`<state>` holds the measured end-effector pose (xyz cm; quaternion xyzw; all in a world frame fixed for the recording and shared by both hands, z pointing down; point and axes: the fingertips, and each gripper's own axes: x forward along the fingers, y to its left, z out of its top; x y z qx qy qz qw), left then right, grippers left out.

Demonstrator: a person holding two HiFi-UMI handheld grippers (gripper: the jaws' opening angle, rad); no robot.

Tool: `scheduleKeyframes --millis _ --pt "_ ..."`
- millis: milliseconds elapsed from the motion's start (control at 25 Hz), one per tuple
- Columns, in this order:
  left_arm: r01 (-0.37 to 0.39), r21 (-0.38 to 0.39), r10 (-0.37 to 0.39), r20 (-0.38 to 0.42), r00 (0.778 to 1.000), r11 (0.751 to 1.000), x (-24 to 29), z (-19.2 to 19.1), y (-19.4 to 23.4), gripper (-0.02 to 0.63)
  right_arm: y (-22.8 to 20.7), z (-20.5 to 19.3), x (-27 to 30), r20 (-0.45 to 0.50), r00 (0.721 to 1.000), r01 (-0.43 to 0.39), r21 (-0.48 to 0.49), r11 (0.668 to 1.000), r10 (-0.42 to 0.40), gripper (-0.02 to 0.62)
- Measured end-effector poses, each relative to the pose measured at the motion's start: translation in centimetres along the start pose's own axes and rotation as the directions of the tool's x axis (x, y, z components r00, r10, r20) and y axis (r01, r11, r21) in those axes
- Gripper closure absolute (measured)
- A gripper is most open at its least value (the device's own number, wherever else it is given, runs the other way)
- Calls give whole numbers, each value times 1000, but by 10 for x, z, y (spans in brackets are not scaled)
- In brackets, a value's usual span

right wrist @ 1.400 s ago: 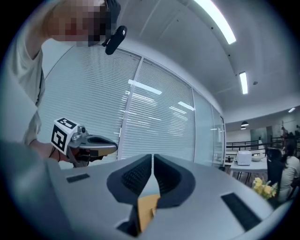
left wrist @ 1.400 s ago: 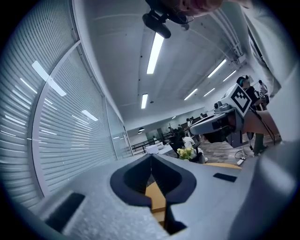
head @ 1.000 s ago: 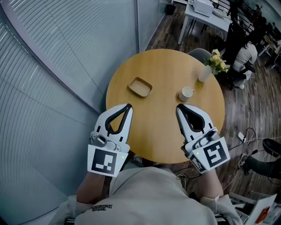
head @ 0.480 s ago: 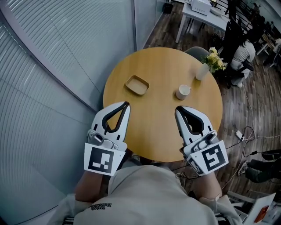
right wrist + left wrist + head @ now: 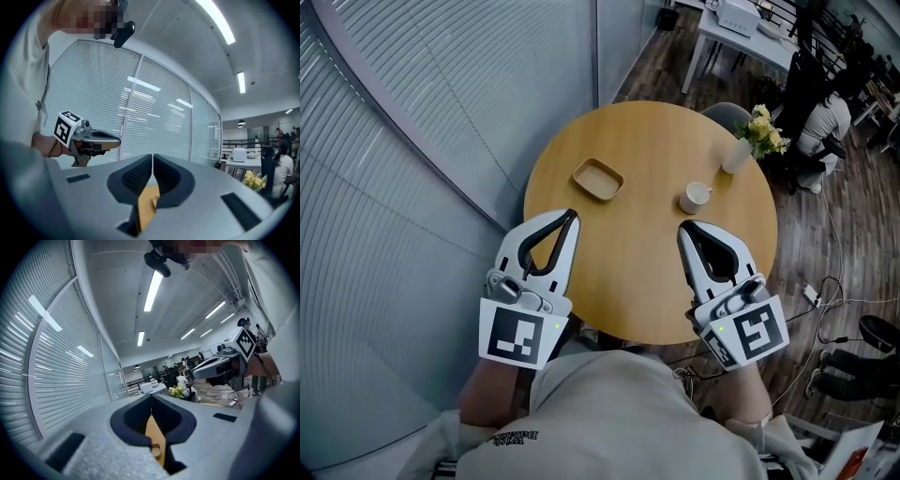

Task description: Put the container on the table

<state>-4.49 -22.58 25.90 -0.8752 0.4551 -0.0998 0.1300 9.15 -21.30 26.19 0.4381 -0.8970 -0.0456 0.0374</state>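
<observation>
A shallow tan container (image 5: 598, 179) rests on the round wooden table (image 5: 647, 272), toward its far left. My left gripper (image 5: 571, 217) hovers over the table's near left edge, jaws closed tip to tip and empty. My right gripper (image 5: 683, 228) hangs over the near right part, also shut with nothing between its jaws. In the left gripper view the left gripper (image 5: 151, 398) shows a sliver of table through the loop behind its touching tips. The right gripper (image 5: 153, 157) looks the same in its own view. Both grippers are well short of the container.
A white cup (image 5: 696, 197) stands right of centre on the table. A white vase with yellow flowers (image 5: 748, 142) sits at the far right edge. A grey chair (image 5: 727, 114) stands behind the table. Slatted blinds (image 5: 403, 169) line the left. A seated person (image 5: 823, 127) is beyond.
The view has shifted slightly; both grippers stay shut over the near edge of the table, and the container, cup and vase have not moved.
</observation>
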Motion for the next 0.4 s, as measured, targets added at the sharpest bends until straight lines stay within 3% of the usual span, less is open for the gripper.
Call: scheduleKeyframes --millis 400 --pt "-1 20 1 4 1000 1000 -5 3 -2 584 6 4 -3 7 1000 -9 -1 1000 9 561"
